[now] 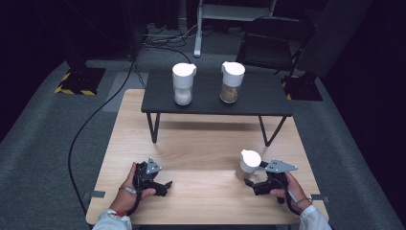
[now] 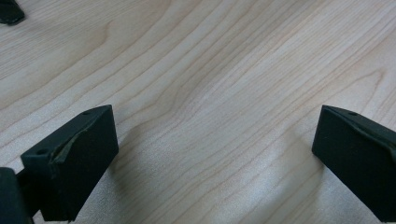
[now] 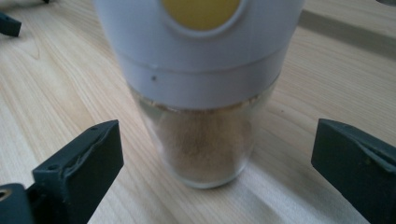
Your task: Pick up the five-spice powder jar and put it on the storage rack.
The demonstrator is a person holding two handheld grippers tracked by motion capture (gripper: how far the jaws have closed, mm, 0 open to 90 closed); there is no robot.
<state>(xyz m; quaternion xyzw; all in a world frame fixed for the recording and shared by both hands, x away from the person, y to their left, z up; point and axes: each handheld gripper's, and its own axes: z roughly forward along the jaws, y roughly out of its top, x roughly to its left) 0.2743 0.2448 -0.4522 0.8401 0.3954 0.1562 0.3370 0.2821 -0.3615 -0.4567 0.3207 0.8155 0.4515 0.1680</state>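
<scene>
Right tool [image 3: 212,154] lined up on the jar [image 3: 205,140] — jaws apart.
Close on the glass below the white cap, squarely; left tool [image 2: 215,154] rests apart on the table [image 2: 210,70].

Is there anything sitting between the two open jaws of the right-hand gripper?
Yes. In the right gripper view, a glass jar with a white lid and tan powder stands on the wooden table between the right gripper's spread jaws, touching neither.

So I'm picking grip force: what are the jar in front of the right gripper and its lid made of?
The jar looks like clear glass, perhaps hard plastic: its tan powder shows through. The lid looks like matte white plastic, opaque, with a moulded seam.
</scene>
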